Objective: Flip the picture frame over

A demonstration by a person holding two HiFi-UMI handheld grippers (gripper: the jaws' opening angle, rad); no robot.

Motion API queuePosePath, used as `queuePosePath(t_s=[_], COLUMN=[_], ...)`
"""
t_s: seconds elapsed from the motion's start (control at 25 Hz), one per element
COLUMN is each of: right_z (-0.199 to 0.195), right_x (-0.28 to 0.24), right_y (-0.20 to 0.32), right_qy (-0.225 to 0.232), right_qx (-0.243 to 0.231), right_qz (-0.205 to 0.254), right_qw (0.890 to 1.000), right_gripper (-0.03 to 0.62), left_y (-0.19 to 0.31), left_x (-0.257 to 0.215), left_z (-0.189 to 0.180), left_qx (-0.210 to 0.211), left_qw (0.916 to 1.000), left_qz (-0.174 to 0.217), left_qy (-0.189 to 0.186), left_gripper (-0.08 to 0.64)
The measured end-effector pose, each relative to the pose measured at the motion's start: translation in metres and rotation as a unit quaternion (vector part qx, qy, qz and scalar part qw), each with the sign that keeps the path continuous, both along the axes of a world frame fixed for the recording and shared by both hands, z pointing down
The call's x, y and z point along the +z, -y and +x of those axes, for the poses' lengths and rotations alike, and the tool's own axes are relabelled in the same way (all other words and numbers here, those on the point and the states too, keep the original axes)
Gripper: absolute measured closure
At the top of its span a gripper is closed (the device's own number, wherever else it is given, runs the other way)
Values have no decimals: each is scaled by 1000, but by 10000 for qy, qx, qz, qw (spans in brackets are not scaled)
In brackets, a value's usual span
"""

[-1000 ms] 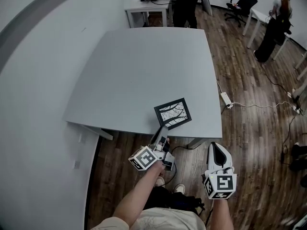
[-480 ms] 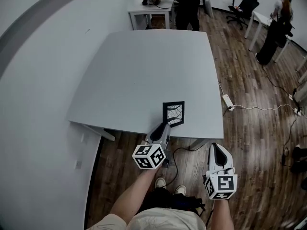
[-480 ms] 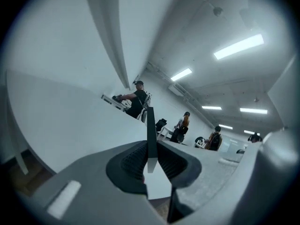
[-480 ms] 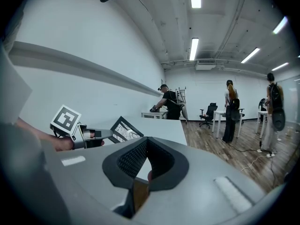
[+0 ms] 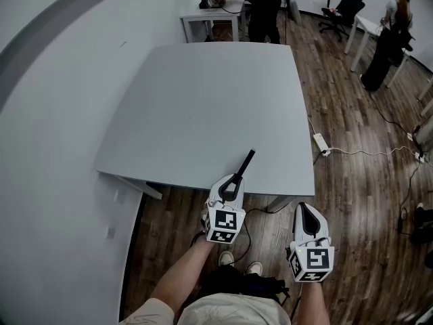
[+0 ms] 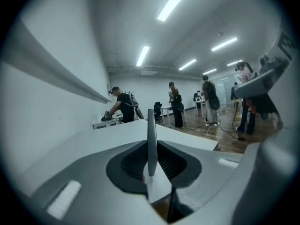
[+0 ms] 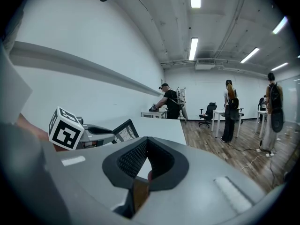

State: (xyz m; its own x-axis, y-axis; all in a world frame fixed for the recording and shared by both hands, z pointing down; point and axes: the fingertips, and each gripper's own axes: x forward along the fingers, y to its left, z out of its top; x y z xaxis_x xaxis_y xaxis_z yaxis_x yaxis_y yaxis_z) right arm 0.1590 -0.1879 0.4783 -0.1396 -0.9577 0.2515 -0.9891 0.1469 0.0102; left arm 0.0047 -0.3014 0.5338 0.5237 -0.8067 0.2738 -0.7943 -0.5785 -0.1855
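The black picture frame (image 5: 244, 164) stands up on edge over the front edge of the grey table (image 5: 203, 100), so only its thin dark side shows in the head view. My left gripper (image 5: 230, 185) is shut on its near end. In the left gripper view the frame (image 6: 151, 137) is a narrow upright bar clamped between the jaws. From the right gripper view I see the frame's printed face (image 7: 123, 130) tilted beside the left gripper (image 7: 100, 133). My right gripper (image 5: 306, 213) hangs off the table's front right, over the floor, shut and empty (image 7: 147, 165).
A white power strip (image 5: 318, 141) with a cable lies on the wood floor right of the table. A smaller white table (image 5: 210, 11) with a person at it stands behind. More people and an office chair (image 5: 344, 5) are at the far right. A wall runs along the left.
The frame lay flat, picture up, at the table's front edge. The left gripper has rolled and lifted it through a tilted pose until it stands on edge. The right gripper has stayed put.
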Motion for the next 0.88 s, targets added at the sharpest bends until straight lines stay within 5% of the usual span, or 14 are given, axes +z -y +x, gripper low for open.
queuePosePath(t_s=[0.24,0.68,0.88], right_z=[4,4,6], right_x=[2,6,5], right_y=[-2,-7,-9], right_qy=[2,2,26], right_qx=[41,68,92], right_qz=[-19,-70,-75], right_qw=[10000,10000,9999], right_gripper=[571,570,570], left_y=[-9,-20,-29], left_x=[13,48,64], left_z=[11,18,23], left_qx=[278,634,839], left_qw=[9890,9421,9126], left_qz=[635,1386,1680], left_qy=[1303,2987,3633], left_gripper=[488,488,488])
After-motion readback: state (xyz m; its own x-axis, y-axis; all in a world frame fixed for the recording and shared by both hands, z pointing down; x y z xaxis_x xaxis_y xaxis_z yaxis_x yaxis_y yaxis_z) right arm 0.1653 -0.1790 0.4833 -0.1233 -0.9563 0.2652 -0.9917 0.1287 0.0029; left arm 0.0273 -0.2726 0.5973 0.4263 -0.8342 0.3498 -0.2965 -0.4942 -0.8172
